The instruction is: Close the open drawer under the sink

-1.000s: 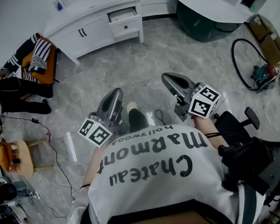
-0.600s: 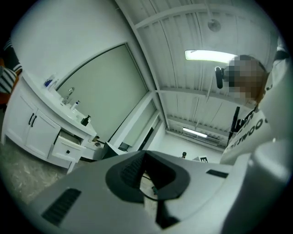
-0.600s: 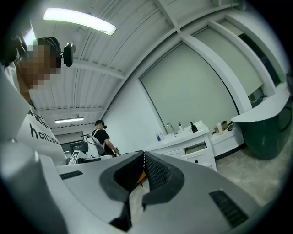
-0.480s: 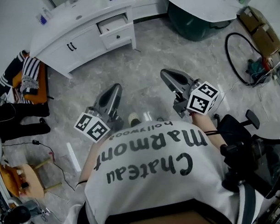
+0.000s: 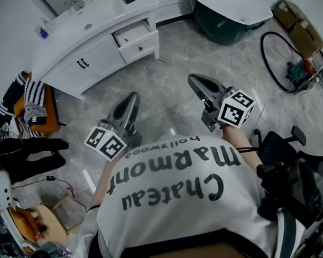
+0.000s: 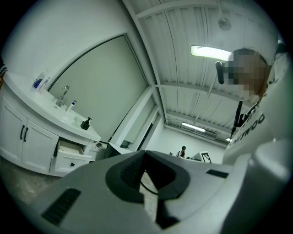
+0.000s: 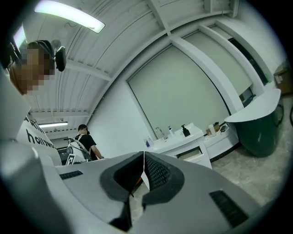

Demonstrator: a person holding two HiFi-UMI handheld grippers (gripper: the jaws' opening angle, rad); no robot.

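Grey veined floor (image 5: 176, 83) throughout. Along its far edge, curved white cabinet unit (image 5: 100, 54) against a pale wall panel (image 7: 183, 91). Beside it, toward the far right corner, white-topped dark green stand (image 5: 227, 28). Wooden stool (image 5: 45, 220) at the near left corner. Overhead, ribbed white ceiling (image 7: 119, 41) with lit strip lamp (image 7: 68, 16).

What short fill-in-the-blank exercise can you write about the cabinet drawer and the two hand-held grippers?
1. The upper drawer of the white cabinet is ___.
2. The jaws of the left hand-held gripper are ___, with no object between them.
3. The right hand-held gripper holds ___.
4. The handles on the cabinet doors are ___ in colour.

Missing words: open; shut; nothing; black.
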